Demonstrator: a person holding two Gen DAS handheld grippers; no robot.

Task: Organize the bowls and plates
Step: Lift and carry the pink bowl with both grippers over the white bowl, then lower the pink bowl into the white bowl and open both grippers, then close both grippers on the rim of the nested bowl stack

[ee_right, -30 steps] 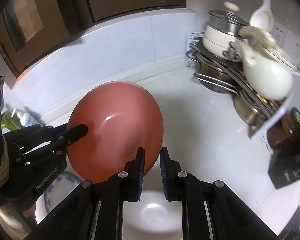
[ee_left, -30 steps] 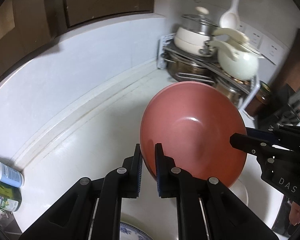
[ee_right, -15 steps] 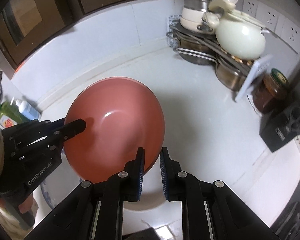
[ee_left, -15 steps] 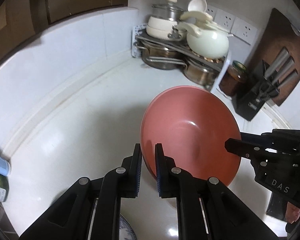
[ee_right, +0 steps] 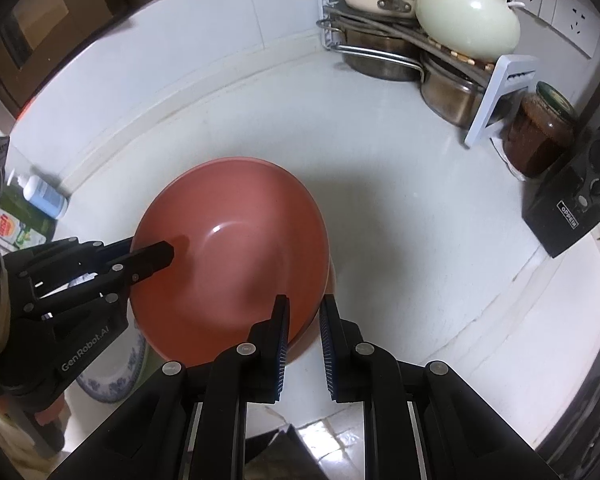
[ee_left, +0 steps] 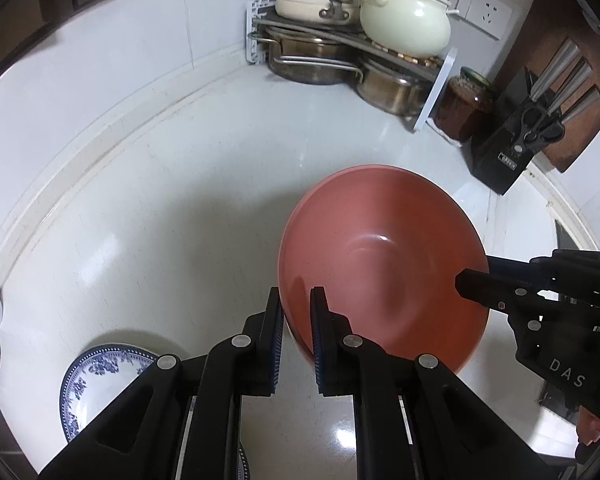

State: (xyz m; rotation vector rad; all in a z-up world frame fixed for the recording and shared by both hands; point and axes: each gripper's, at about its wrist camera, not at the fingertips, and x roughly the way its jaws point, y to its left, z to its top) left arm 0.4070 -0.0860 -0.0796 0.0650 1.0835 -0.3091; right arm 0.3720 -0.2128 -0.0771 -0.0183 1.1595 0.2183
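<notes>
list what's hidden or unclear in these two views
- Left wrist view: the blue-and-white patterned plate is partly hidden behind the left gripper.
- Right wrist view: the counter beneath the large pink ceramic bowl is hidden, so whether it rests there is unclear.
- Both views: pots atop the corner rack are cut off.

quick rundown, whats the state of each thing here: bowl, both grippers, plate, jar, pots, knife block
pink bowl: empty, tilted, held at opposite rims above the counter
left gripper: shut on the bowl's rim
right gripper: shut on the bowl's rim
blue patterned plate: empty, flat on the counter
glass jar: lid on, full of dark contents
cream pot: lidded, on the rack
knife block: knives in
</notes>
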